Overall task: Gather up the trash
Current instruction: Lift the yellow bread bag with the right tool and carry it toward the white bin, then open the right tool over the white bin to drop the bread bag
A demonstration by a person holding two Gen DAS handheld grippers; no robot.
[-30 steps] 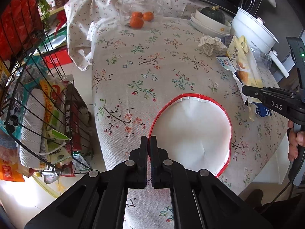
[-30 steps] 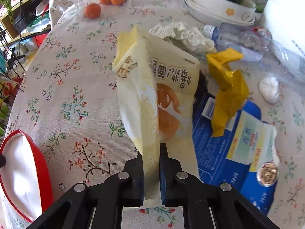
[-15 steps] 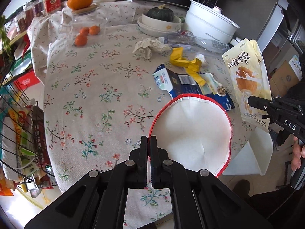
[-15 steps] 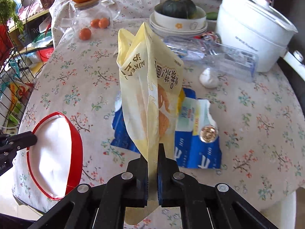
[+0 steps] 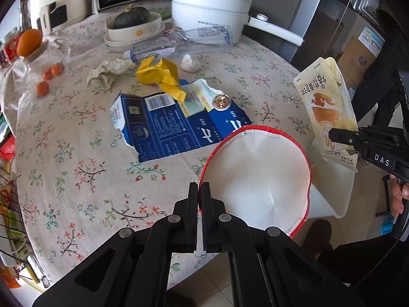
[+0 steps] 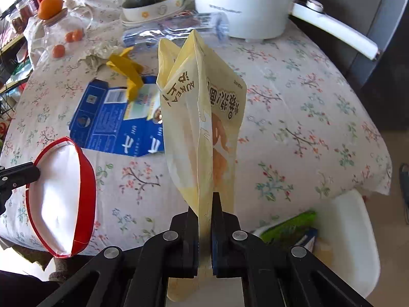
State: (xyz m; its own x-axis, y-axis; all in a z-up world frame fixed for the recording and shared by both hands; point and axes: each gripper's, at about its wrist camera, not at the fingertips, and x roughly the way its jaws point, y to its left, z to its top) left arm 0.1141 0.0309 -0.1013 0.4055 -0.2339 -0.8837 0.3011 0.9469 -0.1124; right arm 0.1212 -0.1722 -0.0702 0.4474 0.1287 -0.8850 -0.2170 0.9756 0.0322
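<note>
My left gripper [image 5: 199, 186] is shut on the rim of a red-rimmed white paper bucket [image 5: 258, 179], held tilted at the table's near edge; the bucket also shows in the right wrist view [image 6: 61, 197]. My right gripper [image 6: 205, 199] is shut on a yellow snack bag [image 6: 204, 128], held upright in the air to the right of the bucket; the bag also shows in the left wrist view [image 5: 326, 107]. On the table lie a flattened blue carton [image 5: 173, 125], a yellow wrapper [image 5: 161, 74], crumpled paper [image 5: 107, 73], a white wad [image 5: 190, 64] and a clear plastic bottle [image 5: 179, 42].
A white pot [image 5: 212, 7] with a long handle, a bowl with a squash [image 5: 134, 26] and a glass jar with oranges [image 5: 41, 64] stand at the back of the floral tablecloth [image 5: 76, 166]. A white chair [image 6: 350, 230] stands below the table's edge. A wire rack [image 5: 7, 204] is at the left.
Both grippers have swung right around the table. The right gripper has lifted the yellow bag off the table and drawn it back beside the bucket. The bucket stays in the left grip.
</note>
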